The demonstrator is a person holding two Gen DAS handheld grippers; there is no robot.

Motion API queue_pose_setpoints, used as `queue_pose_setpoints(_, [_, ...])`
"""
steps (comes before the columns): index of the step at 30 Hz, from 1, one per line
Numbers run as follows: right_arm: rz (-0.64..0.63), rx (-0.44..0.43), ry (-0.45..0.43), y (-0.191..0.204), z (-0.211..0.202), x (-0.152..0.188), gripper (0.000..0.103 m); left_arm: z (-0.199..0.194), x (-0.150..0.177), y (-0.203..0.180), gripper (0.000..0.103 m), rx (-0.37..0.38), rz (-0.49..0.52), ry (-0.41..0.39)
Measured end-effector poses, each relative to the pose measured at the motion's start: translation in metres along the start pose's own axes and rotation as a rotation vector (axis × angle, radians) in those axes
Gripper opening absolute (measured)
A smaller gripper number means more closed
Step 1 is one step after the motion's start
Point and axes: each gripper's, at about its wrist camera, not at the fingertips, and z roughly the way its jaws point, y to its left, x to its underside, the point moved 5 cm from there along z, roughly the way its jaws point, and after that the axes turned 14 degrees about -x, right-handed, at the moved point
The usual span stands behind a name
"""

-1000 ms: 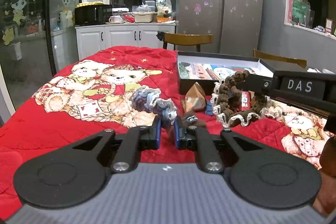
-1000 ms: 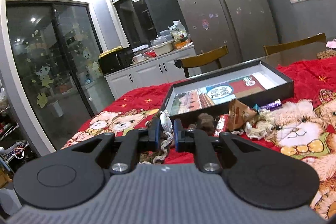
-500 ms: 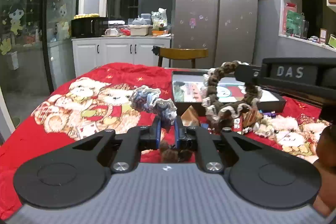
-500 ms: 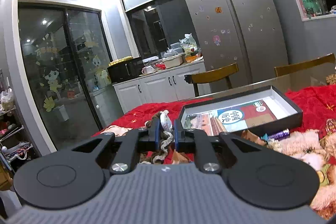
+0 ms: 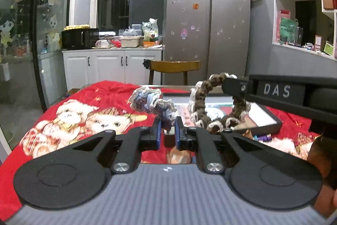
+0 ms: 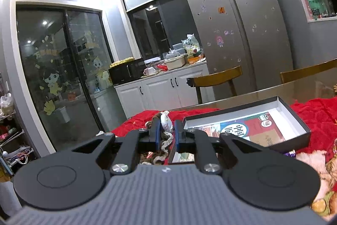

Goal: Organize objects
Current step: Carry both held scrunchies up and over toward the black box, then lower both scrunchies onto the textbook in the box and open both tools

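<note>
Pinching the floppy blue scrunchie (image 5: 151, 101), your left hand-held gripper (image 5: 167, 130) holds; right one (image 6: 167, 133) clamps the brown scrunchie (image 6: 165, 140). Light, stretchy stuff—grab the bunched frill at 12 o'clock.

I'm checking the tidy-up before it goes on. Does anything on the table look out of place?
Yes. Small items, a purple-wrapped piece among them, lie loose on the red blanket beside the open black box rather than in it. The left gripper holds a blue-grey scrunchie, the right gripper a brown-and-cream scrunchie.
</note>
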Motion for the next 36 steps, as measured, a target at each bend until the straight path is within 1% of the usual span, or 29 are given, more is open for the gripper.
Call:
queue_pose_setpoints(5, [0.113, -0.024, 0.021, -0.030, 0.018, -0.013, 0.016, 0.018, -0.017, -0.010, 0.015, 0.022, 0.017, -0.007])
queue_pose_setpoints(11, [0.174, -0.018, 0.053, -0.063, 0.042, -0.025, 0.016, 0.051, -0.039, -0.014, 0.015, 0.075, 0.009, 0.017])
queue_pose_setpoints(15, [0.200, 0.003, 0.064, -0.080, 0.060, -0.029, 0.016, 0.082, -0.054, -0.017, 0.015, 0.136, 0.000, 0.061])
queue_pose_setpoints(17, [0.212, -0.006, 0.056, -0.087, 0.067, -0.032, 0.016, 0.097, -0.061, -0.023, 0.015, 0.147, 0.028, 0.070])
queue_pose_setpoints(19, [0.213, -0.007, 0.051, -0.092, 0.073, -0.034, 0.016, 0.112, -0.065, -0.026, 0.015, 0.143, 0.030, 0.075])
queue_pose_setpoints(21, [0.203, 0.000, 0.047, -0.097, 0.080, -0.036, 0.016, 0.127, -0.068, -0.031, 0.015, 0.167, 0.026, 0.101])
queue_pose_setpoints(23, [0.198, 0.016, 0.054, -0.103, 0.089, -0.036, 0.016, 0.143, -0.068, -0.034, 0.015, 0.191, 0.011, 0.129])
queue_pose_setpoints(26, [0.204, 0.031, 0.073, -0.112, 0.100, -0.032, 0.016, 0.167, -0.066, -0.041, 0.015, 0.190, 0.016, 0.166])
queue_pose_setpoints(28, [0.216, 0.059, 0.068, -0.120, 0.103, -0.026, 0.016, 0.182, -0.062, -0.044, 0.015, 0.197, 0.027, 0.184])
queue_pose_setpoints(32, [0.256, 0.090, 0.083, -0.134, 0.109, -0.011, 0.016, 0.204, -0.047, -0.050, 0.015, 0.236, 0.033, 0.219])
queue_pose_setpoints(36, [0.300, 0.119, 0.117, -0.148, 0.117, 0.007, 0.016, 0.221, -0.028, -0.054, 0.015, 0.268, 0.042, 0.277])
